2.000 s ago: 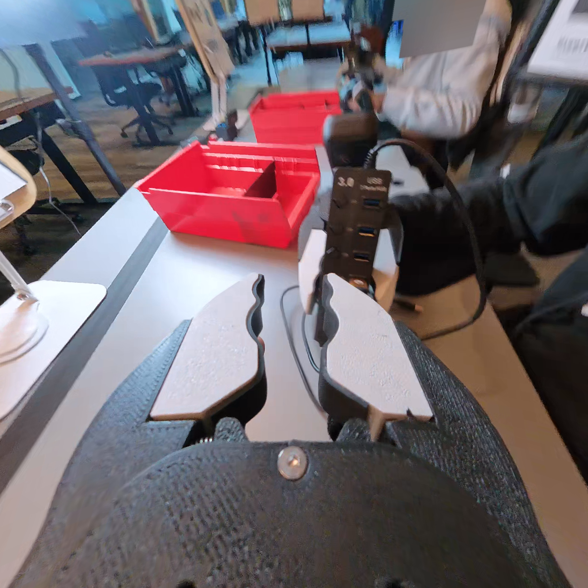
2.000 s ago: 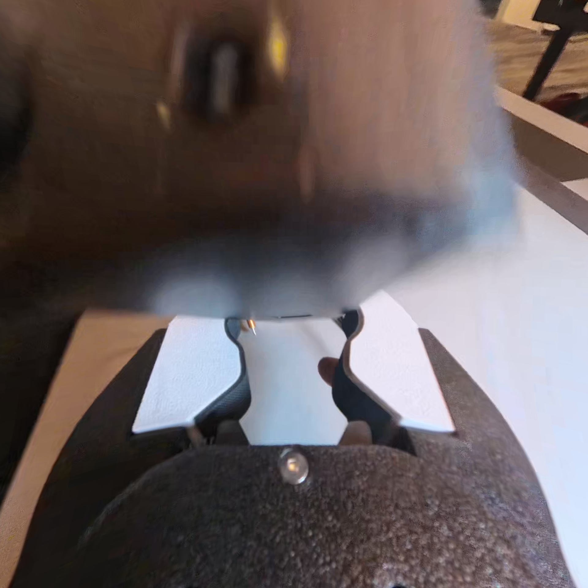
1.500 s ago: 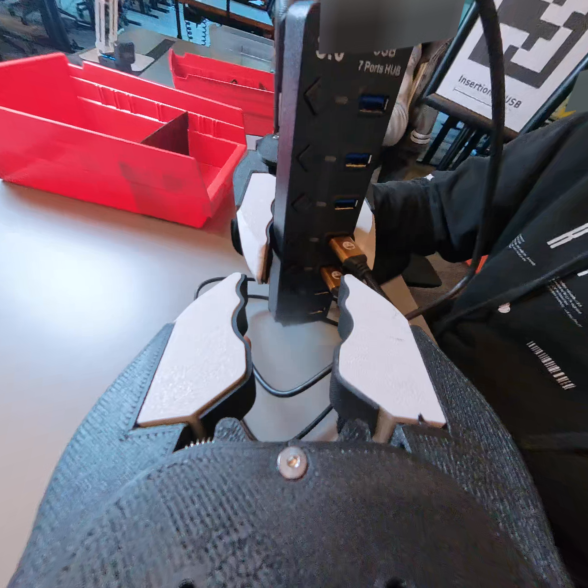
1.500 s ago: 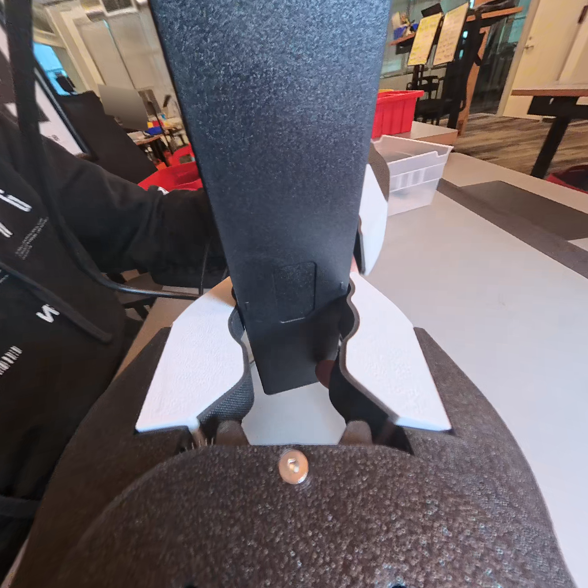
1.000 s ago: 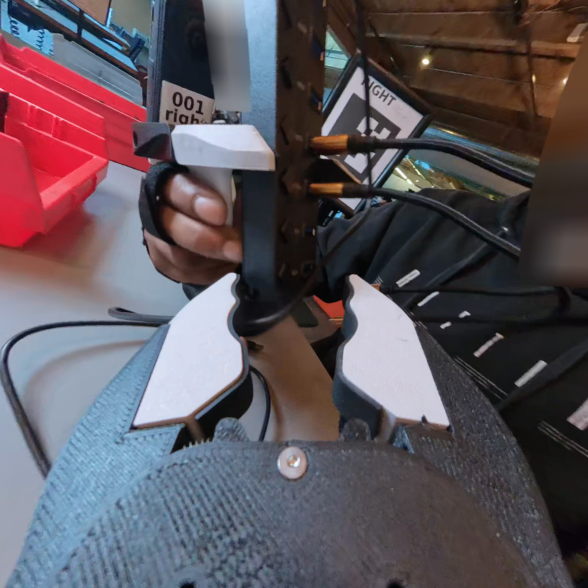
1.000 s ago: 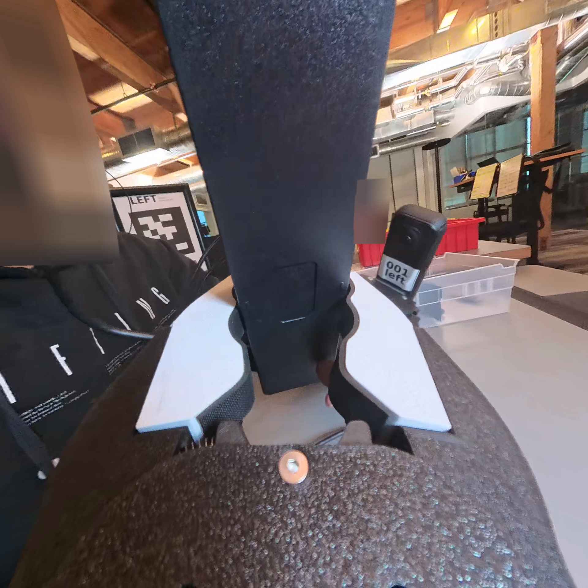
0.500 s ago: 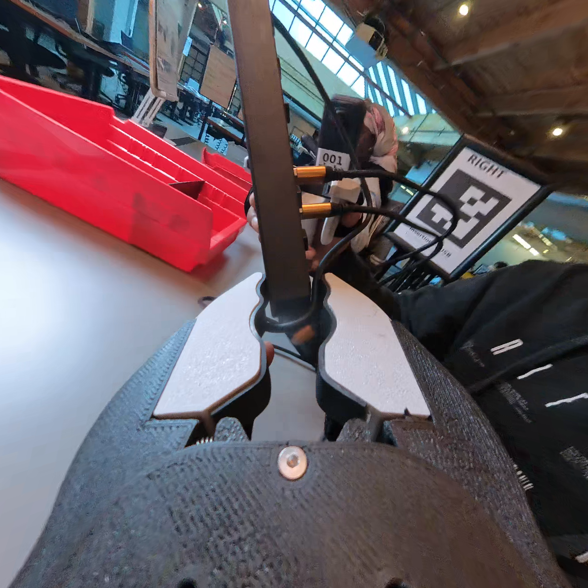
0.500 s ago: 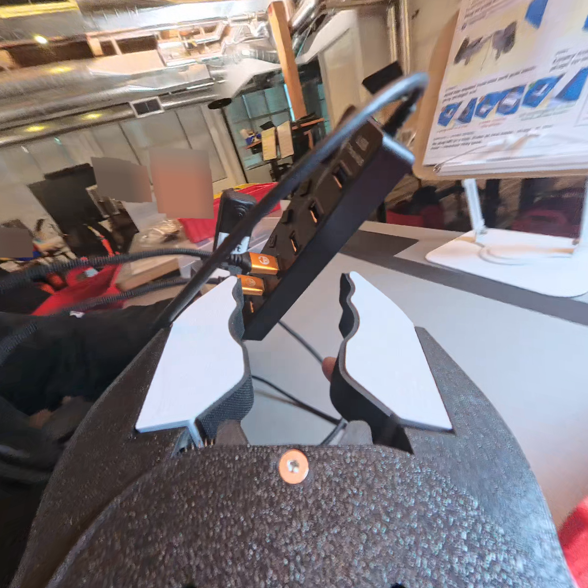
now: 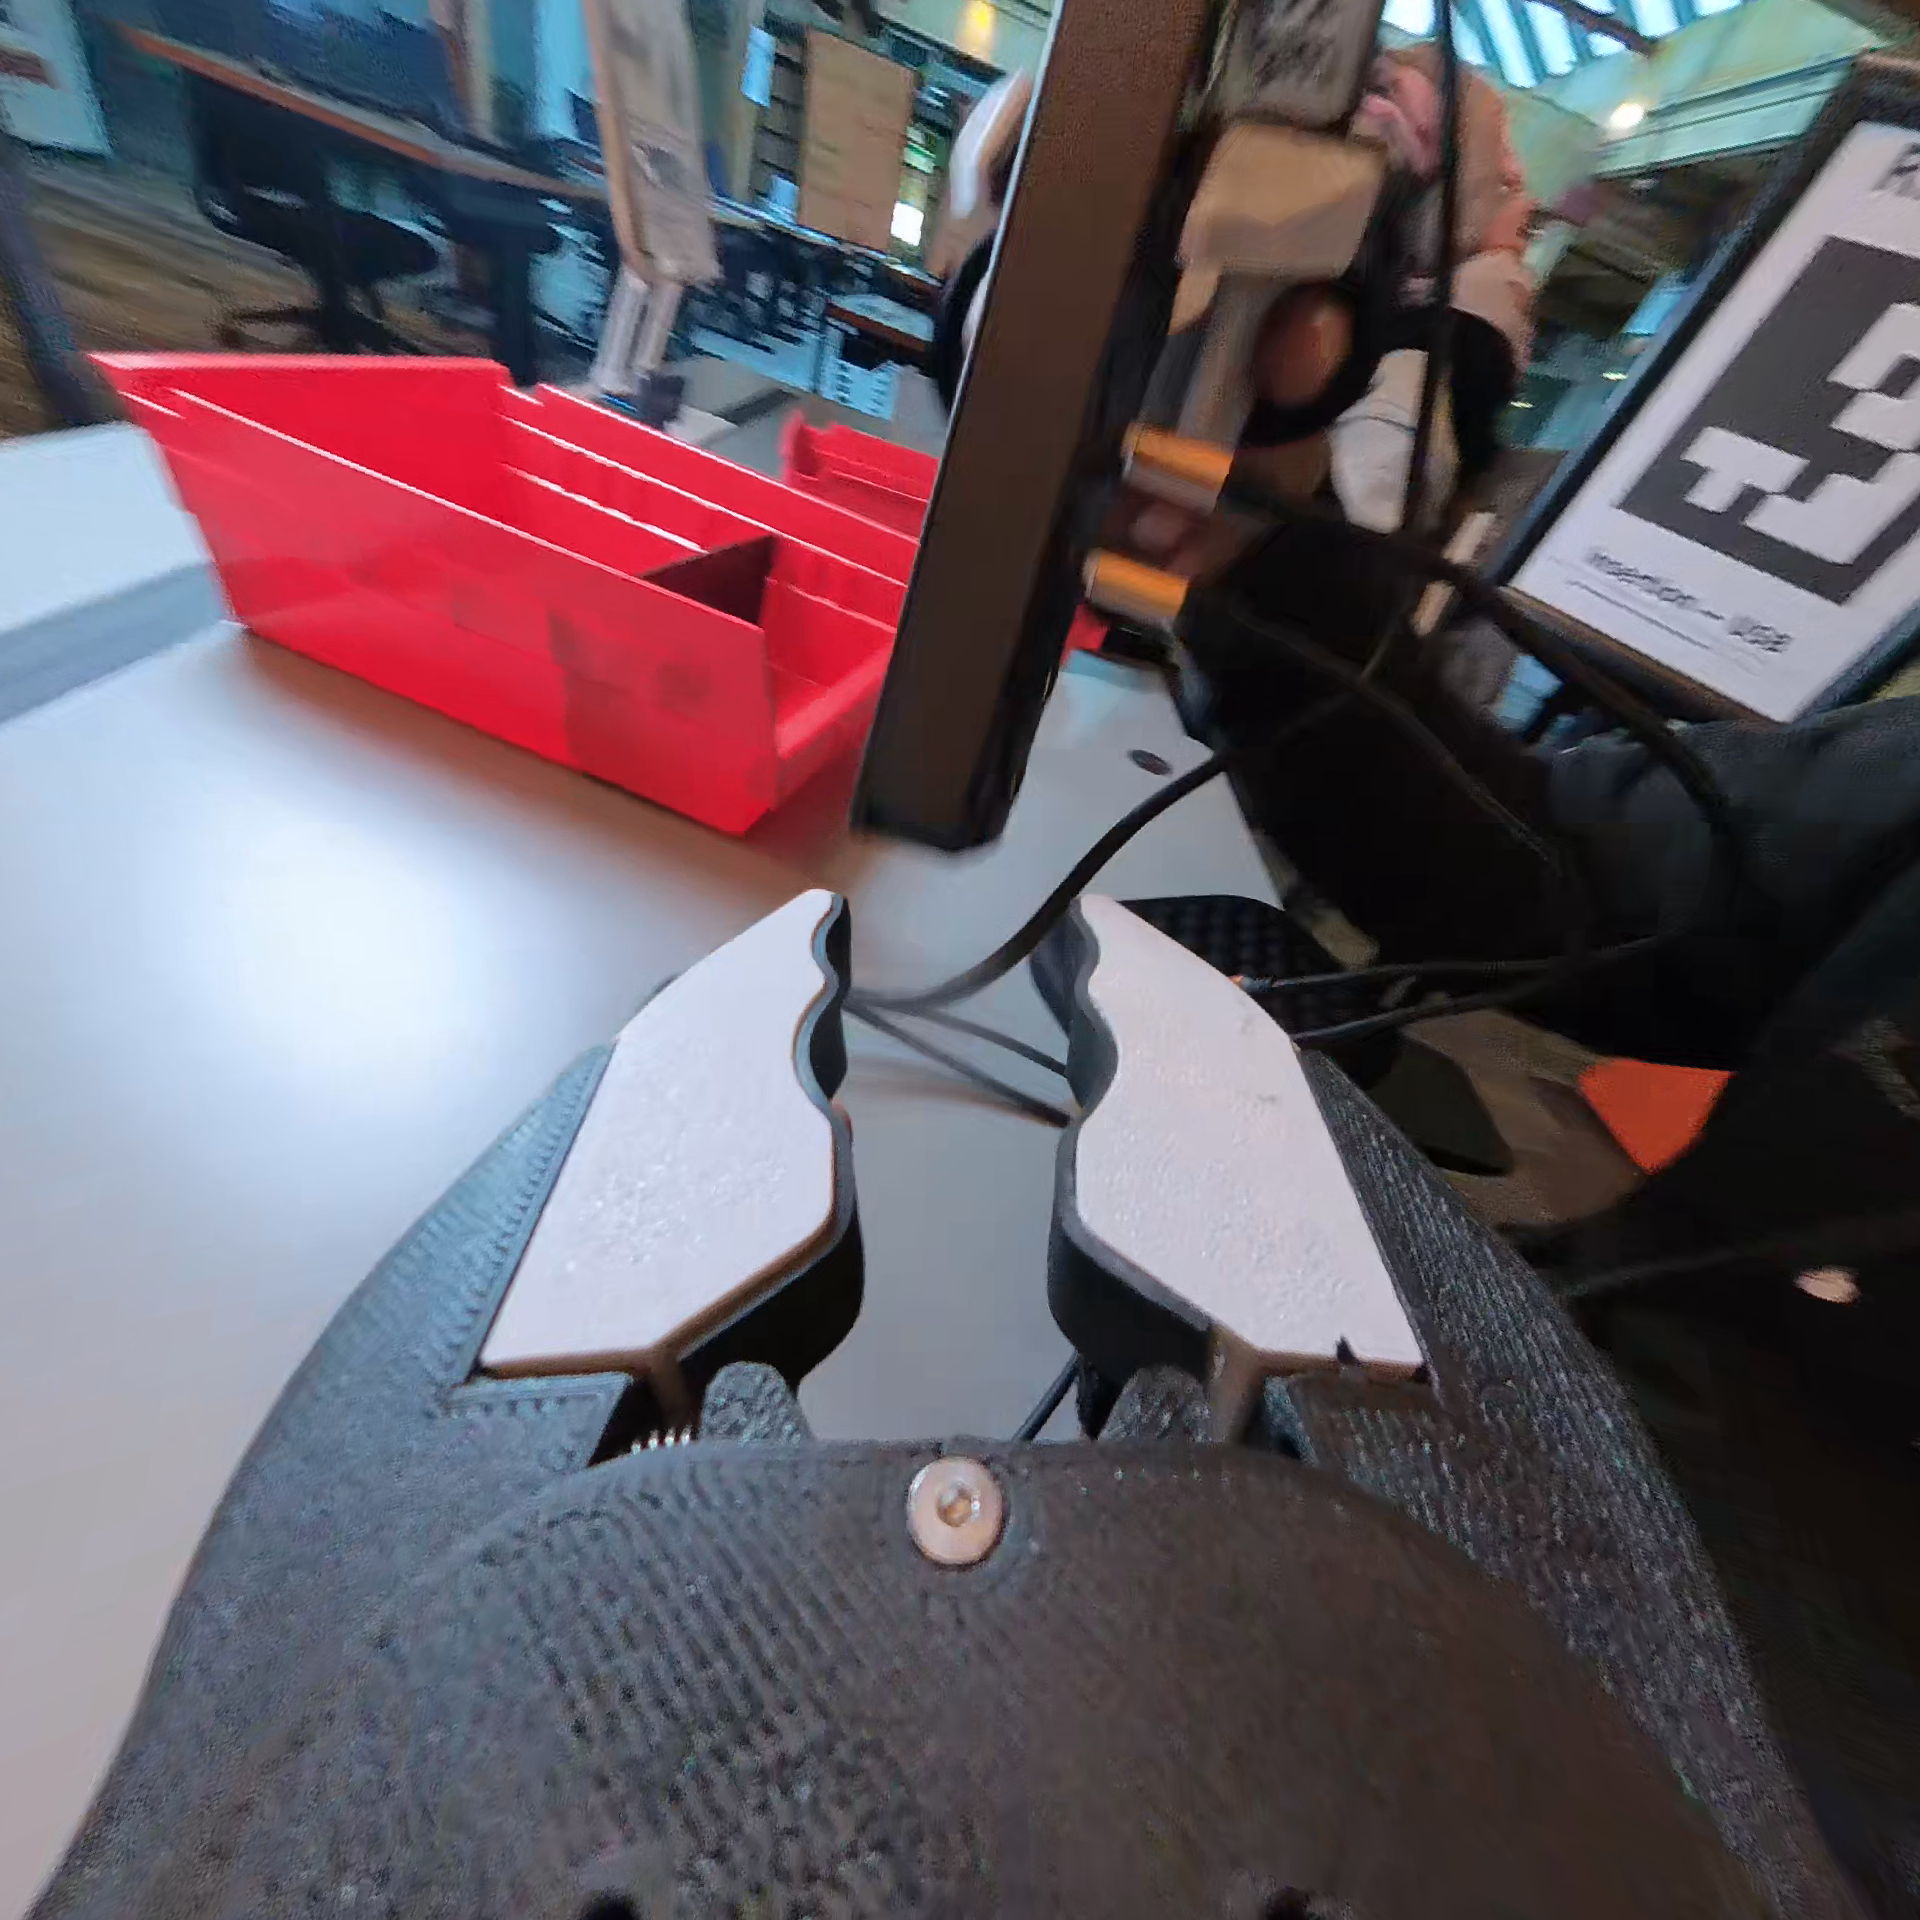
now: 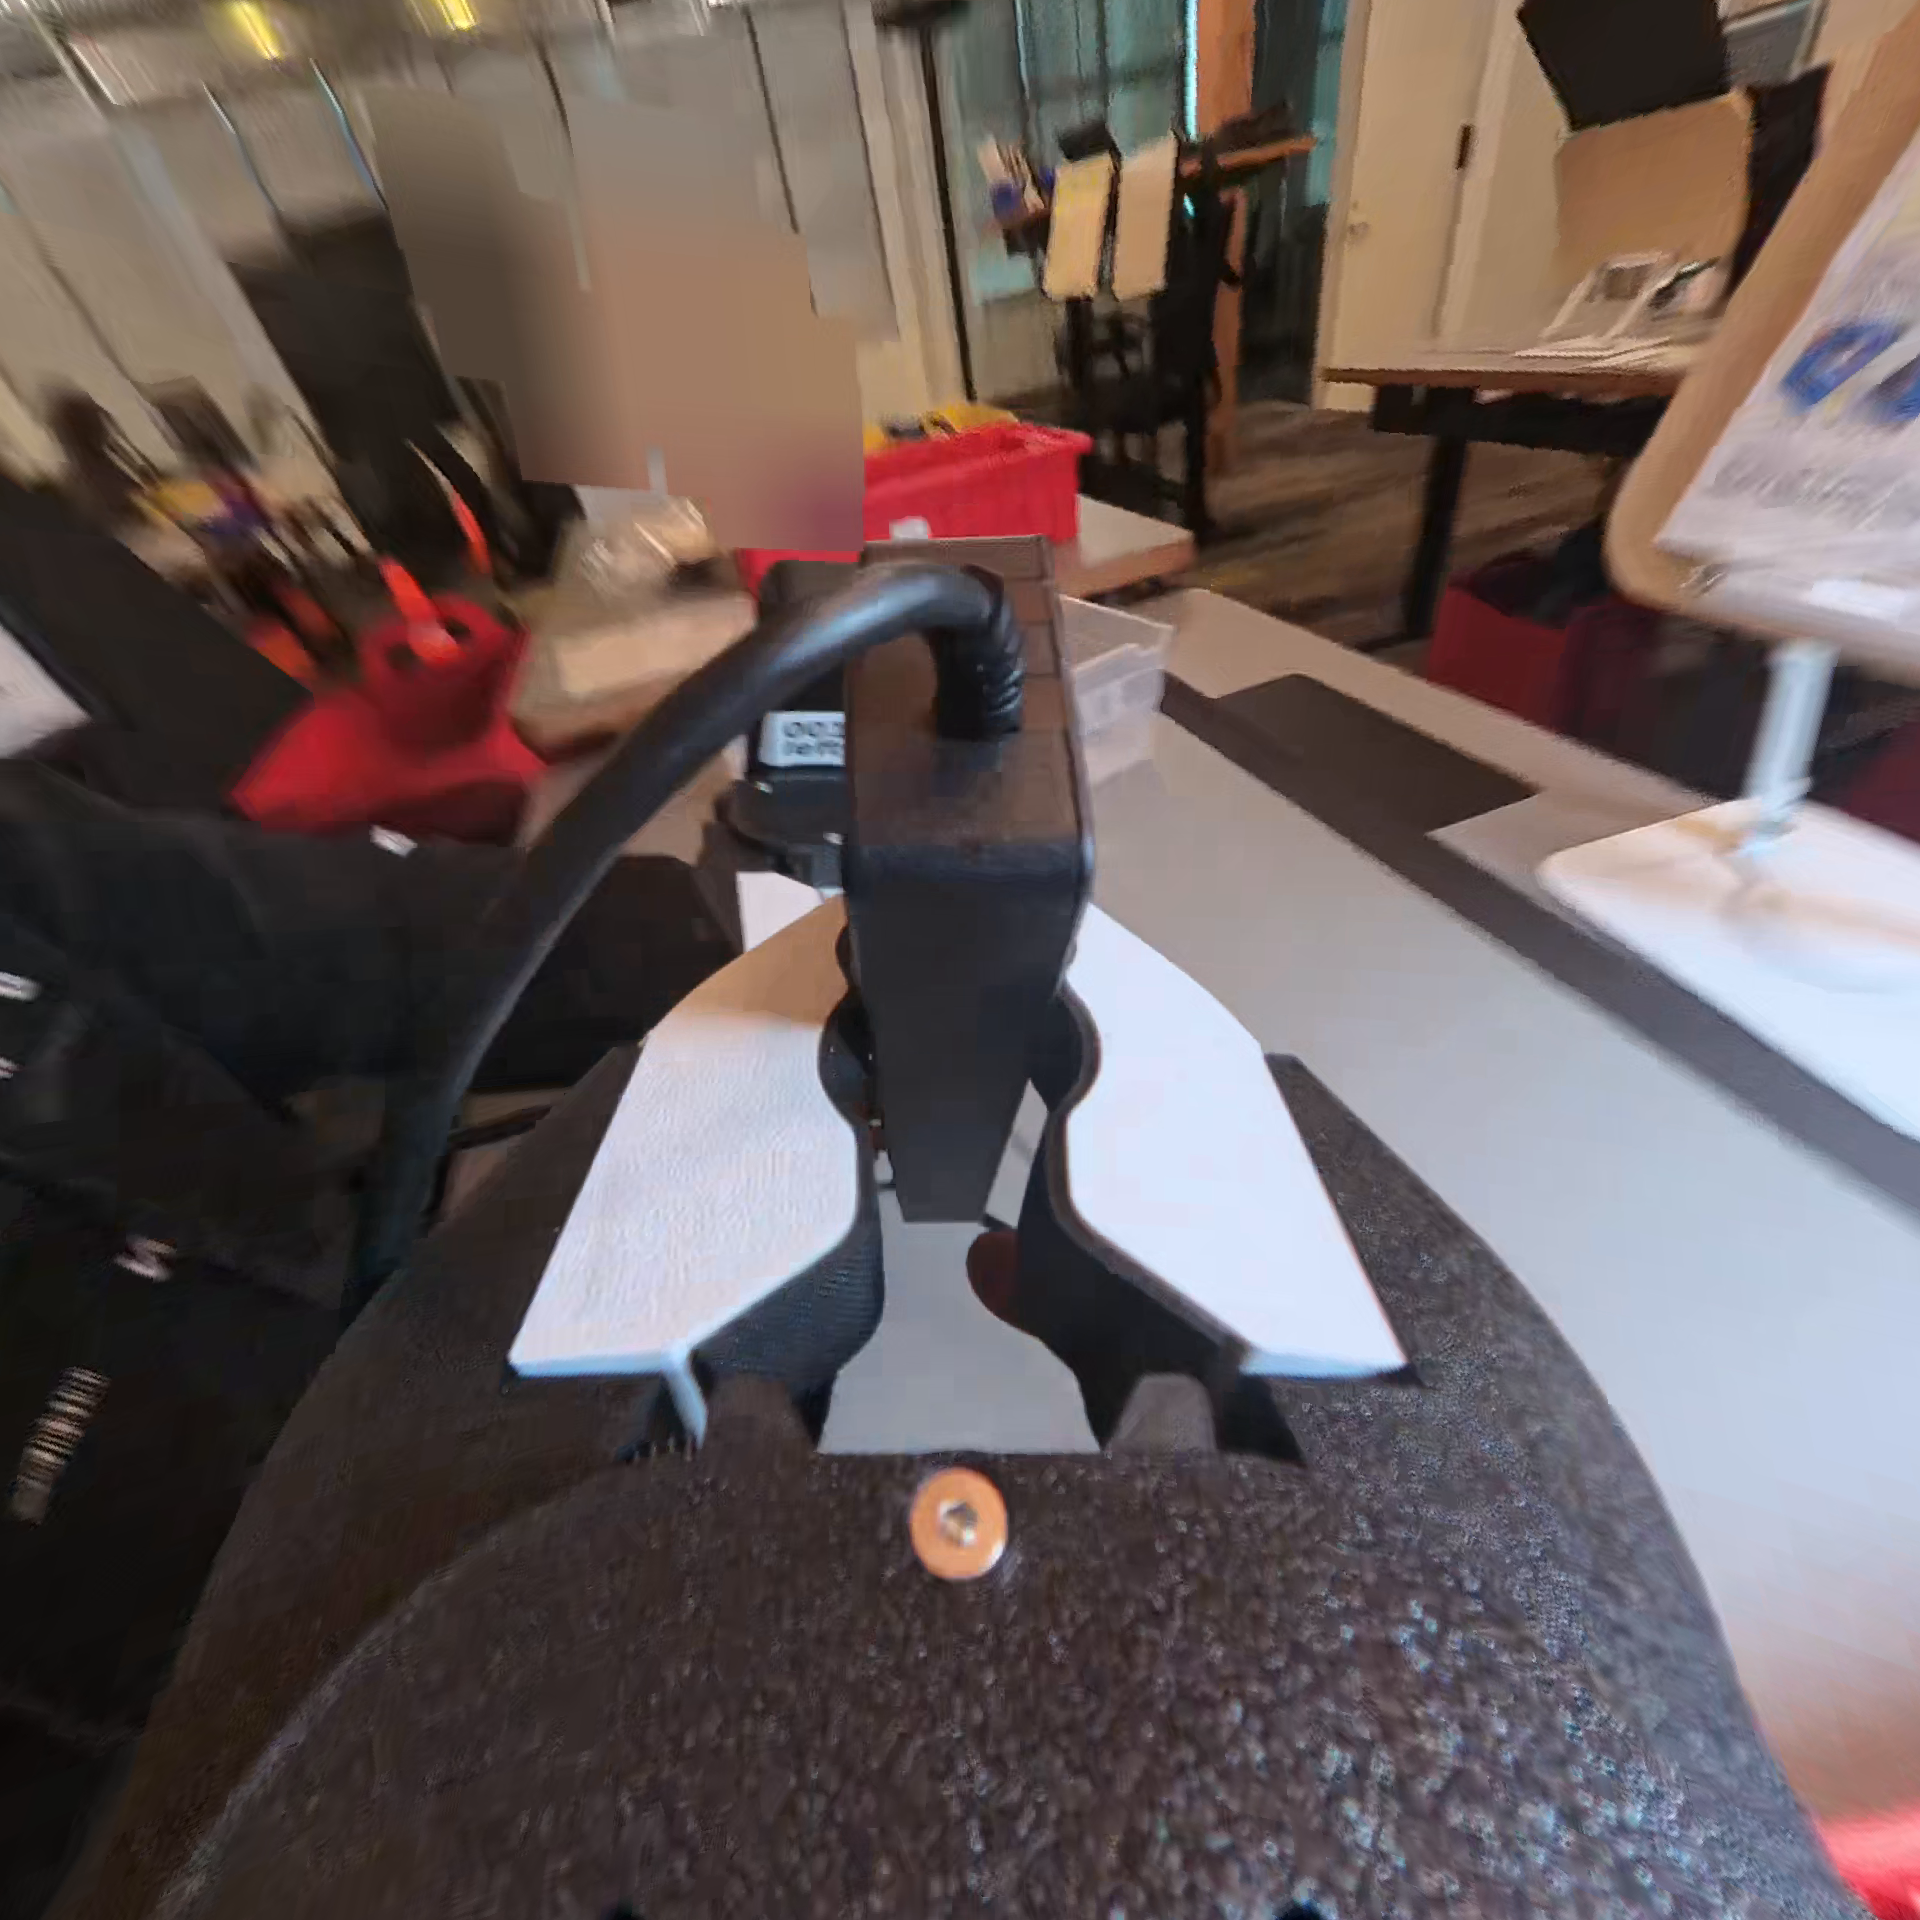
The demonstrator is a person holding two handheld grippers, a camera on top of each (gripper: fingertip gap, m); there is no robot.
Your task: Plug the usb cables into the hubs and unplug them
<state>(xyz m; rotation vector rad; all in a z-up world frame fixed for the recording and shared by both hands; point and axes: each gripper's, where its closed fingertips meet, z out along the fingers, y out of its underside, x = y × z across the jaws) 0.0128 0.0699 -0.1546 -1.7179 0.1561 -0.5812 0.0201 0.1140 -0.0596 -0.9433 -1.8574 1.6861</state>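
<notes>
The right hand-held gripper (image 10: 961,1023) has its two white fingers (image 10: 727,1164) clamped on the black USB hub (image 10: 961,883), gripping the narrow end of the long body, which stands up and away from the camera. A thick black cable (image 10: 665,748) comes out of the hub's far end through a ribbed collar, arches over and drops to the left. From the left wrist view the same hub (image 9: 1029,416) hangs as a tall dark bar above the pale bench (image 9: 260,935), its lower end clear of the surface and just beyond the fingertips. Two gold-coloured USB plugs (image 9: 1143,530) sit in its right-hand side, one above the other, their dark leads trailing off to the right. The left hand-held gripper (image 9: 956,925) is released, fingers (image 9: 707,1143) apart with nothing between them except a thin black cable (image 9: 1049,914) crossing the gap on the bench behind. A red bin (image 9: 499,582) sits on the bench to the left of the hub, and a framed black-and-white marker board (image 9: 1766,416) stands at the right edge. In the right view, a white lamp base (image 10: 1766,925) rests on the far side of the bench, well apart from the hub. Both views are somewhat blurred.
</notes>
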